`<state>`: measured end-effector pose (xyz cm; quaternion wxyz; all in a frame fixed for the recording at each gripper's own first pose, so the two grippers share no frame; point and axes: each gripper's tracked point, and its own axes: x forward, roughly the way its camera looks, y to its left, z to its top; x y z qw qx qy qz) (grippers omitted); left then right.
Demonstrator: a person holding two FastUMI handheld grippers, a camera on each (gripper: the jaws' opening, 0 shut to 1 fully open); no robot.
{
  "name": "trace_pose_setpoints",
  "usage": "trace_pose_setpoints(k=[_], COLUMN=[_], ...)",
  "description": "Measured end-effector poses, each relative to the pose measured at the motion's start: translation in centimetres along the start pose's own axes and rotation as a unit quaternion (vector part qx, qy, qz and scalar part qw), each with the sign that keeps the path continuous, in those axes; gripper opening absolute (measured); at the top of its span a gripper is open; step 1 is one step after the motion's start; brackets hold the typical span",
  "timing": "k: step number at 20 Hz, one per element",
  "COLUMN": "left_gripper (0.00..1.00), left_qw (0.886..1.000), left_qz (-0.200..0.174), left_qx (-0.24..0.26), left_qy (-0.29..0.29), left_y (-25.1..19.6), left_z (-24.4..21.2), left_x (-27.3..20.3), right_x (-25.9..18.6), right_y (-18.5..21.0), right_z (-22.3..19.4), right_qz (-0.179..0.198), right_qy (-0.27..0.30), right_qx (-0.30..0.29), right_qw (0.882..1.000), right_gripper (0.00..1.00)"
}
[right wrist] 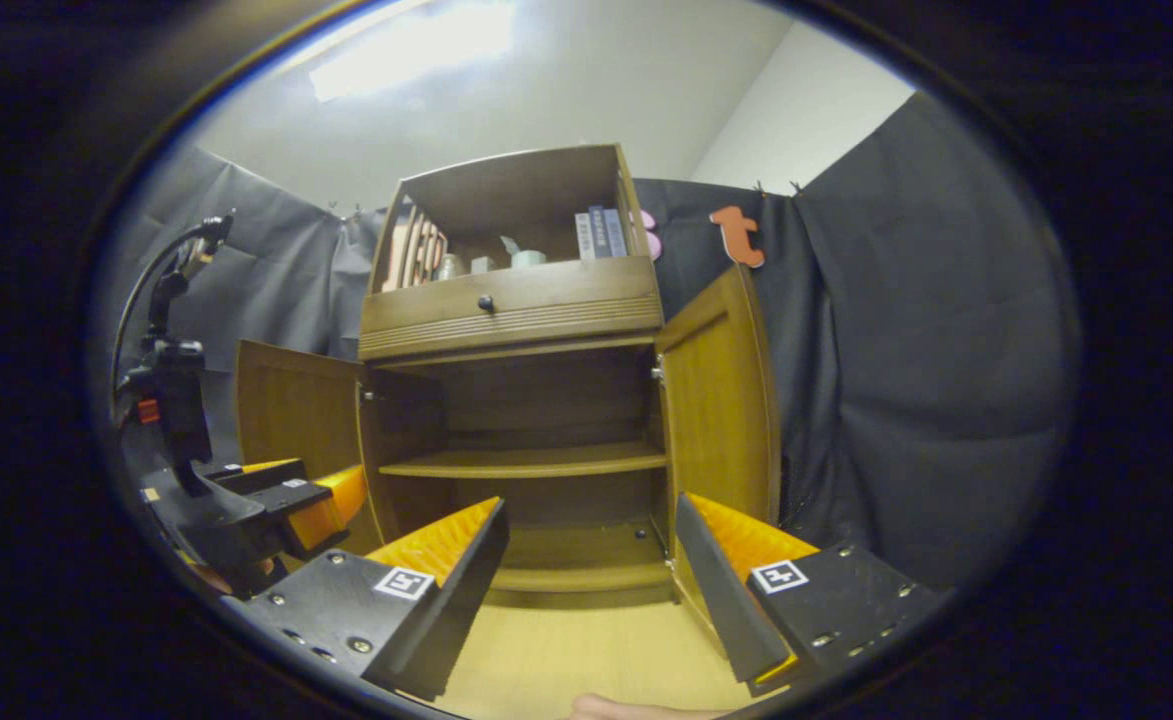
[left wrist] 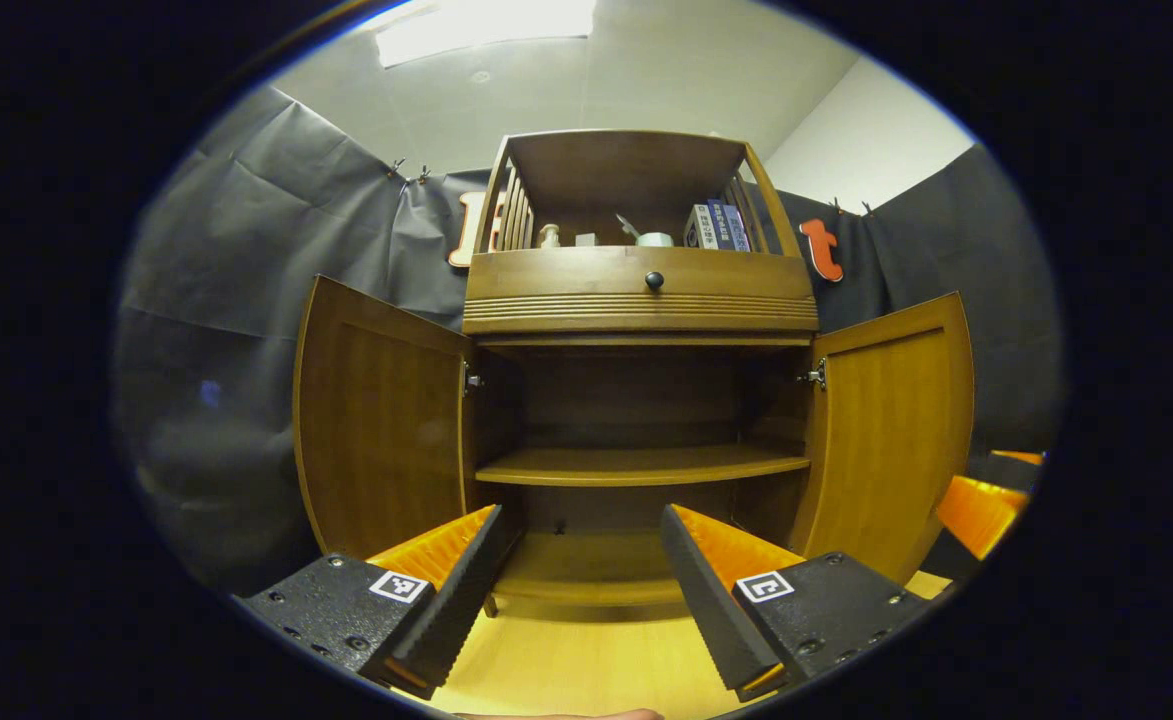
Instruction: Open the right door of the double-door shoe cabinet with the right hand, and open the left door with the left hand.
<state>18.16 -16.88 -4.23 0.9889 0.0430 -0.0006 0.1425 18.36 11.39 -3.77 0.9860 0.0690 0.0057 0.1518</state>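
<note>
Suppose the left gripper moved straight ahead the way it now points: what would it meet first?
The left gripper, open, aims between both open doors at the cabinet's bottom compartment, probably reaching its floor or back panel below the shelf; depth is unclear.

Shoe cabinet (left wrist: 641,300) dead ahead, left door (left wrist: 381,420) and right door (left wrist: 891,430) both swung wide open. Inner shelf (left wrist: 641,465) bare. Drawer knob (left wrist: 654,281) centred above; books (left wrist: 716,226) in the top cubby. Left gripper (left wrist: 581,560) spread, holding nothing, over the wooden floor (left wrist: 586,660). Right gripper (left wrist: 981,510) at right edge.
</note>
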Motion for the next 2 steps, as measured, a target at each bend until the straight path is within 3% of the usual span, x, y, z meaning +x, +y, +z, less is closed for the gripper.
trace_pose_setpoints(k=[2], left_gripper=[0.94], left_qw=[1.0], left_qz=[-0.012], left_qx=[-0.006], left_qy=[0.004], left_y=[-1.54], left_z=[-0.2], left_x=[-0.01], right_x=[-0.37], right_y=[-0.01], right_z=[-0.65], right_qz=[0.0], right_qy=[0.004], right_qx=[-0.03], right_qw=[1.0], right_gripper=[1.0])
